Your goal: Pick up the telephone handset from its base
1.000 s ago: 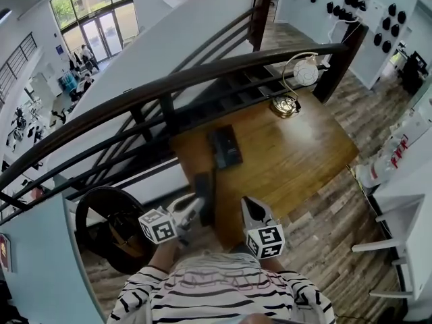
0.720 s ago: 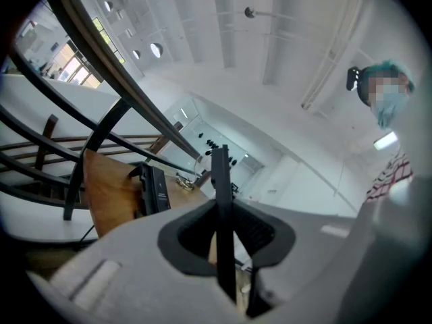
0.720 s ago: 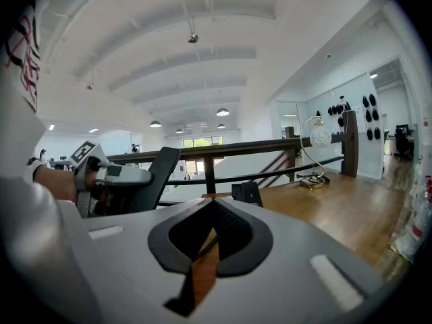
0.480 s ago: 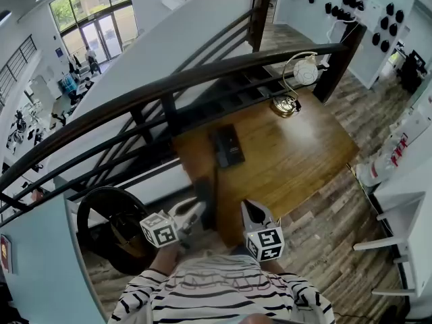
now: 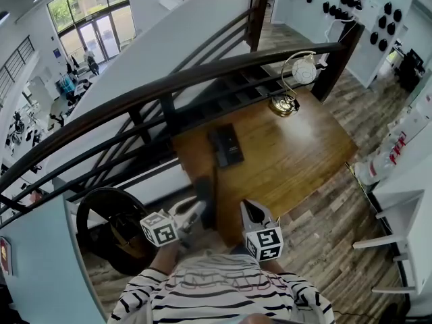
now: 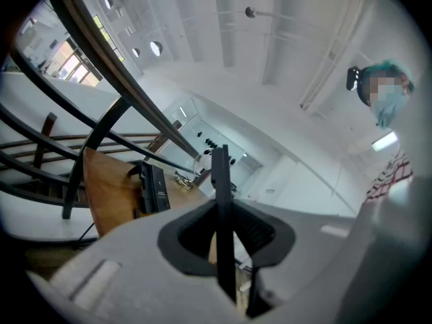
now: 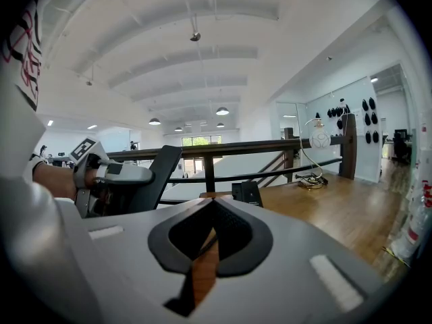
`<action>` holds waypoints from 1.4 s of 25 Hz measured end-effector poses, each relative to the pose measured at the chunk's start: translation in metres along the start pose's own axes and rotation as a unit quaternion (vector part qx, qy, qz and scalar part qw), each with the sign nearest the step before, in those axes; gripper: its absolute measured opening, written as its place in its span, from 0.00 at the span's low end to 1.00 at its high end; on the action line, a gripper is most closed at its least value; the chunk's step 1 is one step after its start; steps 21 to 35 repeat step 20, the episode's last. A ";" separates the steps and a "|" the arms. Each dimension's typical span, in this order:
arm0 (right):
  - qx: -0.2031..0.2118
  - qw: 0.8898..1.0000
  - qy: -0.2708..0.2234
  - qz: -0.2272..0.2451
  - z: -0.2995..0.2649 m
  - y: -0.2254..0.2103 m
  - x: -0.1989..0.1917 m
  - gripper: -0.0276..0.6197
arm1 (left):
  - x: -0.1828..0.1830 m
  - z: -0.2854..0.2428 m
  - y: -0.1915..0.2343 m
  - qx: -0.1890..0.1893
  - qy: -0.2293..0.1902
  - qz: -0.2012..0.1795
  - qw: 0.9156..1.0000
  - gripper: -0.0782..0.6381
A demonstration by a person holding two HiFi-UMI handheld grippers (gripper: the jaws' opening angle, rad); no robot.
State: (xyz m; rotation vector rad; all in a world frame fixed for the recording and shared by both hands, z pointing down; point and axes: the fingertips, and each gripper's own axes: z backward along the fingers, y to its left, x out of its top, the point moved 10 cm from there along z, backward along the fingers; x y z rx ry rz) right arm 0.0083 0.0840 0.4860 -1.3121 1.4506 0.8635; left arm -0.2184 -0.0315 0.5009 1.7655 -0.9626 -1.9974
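Handset (image 5: 204, 193): sitting clear of its base (image 5: 227, 145), clamped in the left gripper (image 5: 196, 210) by the near-left edge of the worktop (image 5: 297, 157), well apart from the base. Gripping it with the left fingers (image 6: 260, 231) partly closed, pressing on its two flat sides. Holding that gripper level and close in front of the striped shirt (image 5: 223, 292), pointing toward the worktop. Keeping the right gripper (image 5: 248, 210) just beside it, tipped slightly downward, with the right fingers (image 7: 236, 238) fully together and gripping nothing.

Showing only in the left gripper view: the handset (image 6: 221, 181) edge-on, as a thin dark blade standing upright between the fingers, with the base (image 6: 154, 189) beyond it. Showing only in the right gripper view: the handset's (image 7: 156, 177) broad face leaning out of the left gripper (image 7: 128, 174), and the hand (image 7: 52, 179) wrapping that gripper. Showing only in the head view: both grippers side by side, the railing (image 5: 169, 83) behind the worktop and the lamp (image 5: 297, 79) at its far corner.
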 end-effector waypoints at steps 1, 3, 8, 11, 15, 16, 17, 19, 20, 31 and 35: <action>0.000 1.000 0.000 0.000 0.000 0.000 0.000 0.04 | 0.000 0.000 0.000 0.000 0.000 0.000 1.000 0.21; -0.001 1.000 -0.001 0.000 0.000 0.000 -0.001 0.04 | 0.000 0.000 0.000 -0.001 0.001 -0.002 1.000 0.21; -0.001 1.000 -0.004 0.000 0.002 0.000 -0.001 0.04 | 0.000 -0.002 -0.003 -0.002 0.002 -0.004 1.000 0.21; -0.003 1.000 -0.003 -0.002 0.003 0.000 0.001 0.04 | 0.001 -0.002 -0.004 -0.003 0.004 -0.004 1.000 0.21; -0.002 1.000 -0.003 -0.002 0.003 0.000 0.003 0.04 | 0.003 -0.003 -0.004 -0.003 0.006 -0.002 1.000 0.21; -0.002 1.000 -0.003 -0.001 0.002 0.000 0.003 0.04 | 0.003 -0.003 -0.003 -0.003 0.005 -0.002 1.000 0.21; -0.001 1.000 -0.003 -0.001 0.002 0.000 0.003 0.04 | 0.003 -0.003 -0.003 -0.003 0.005 -0.002 1.000 0.21; -0.001 1.000 -0.004 0.000 0.002 -0.001 0.003 0.04 | 0.003 -0.004 -0.003 -0.004 0.006 -0.004 1.000 0.21; 0.000 1.000 -0.005 0.001 0.002 -0.001 0.003 0.04 | 0.003 -0.005 -0.003 -0.005 0.006 -0.004 1.000 0.21; 0.000 1.000 -0.005 0.001 0.002 -0.001 0.003 0.04 | 0.003 -0.005 -0.003 -0.005 0.006 -0.004 1.000 0.21; 0.000 1.000 -0.005 0.001 0.002 -0.001 0.003 0.04 | 0.003 -0.005 -0.003 -0.005 0.006 -0.004 1.000 0.21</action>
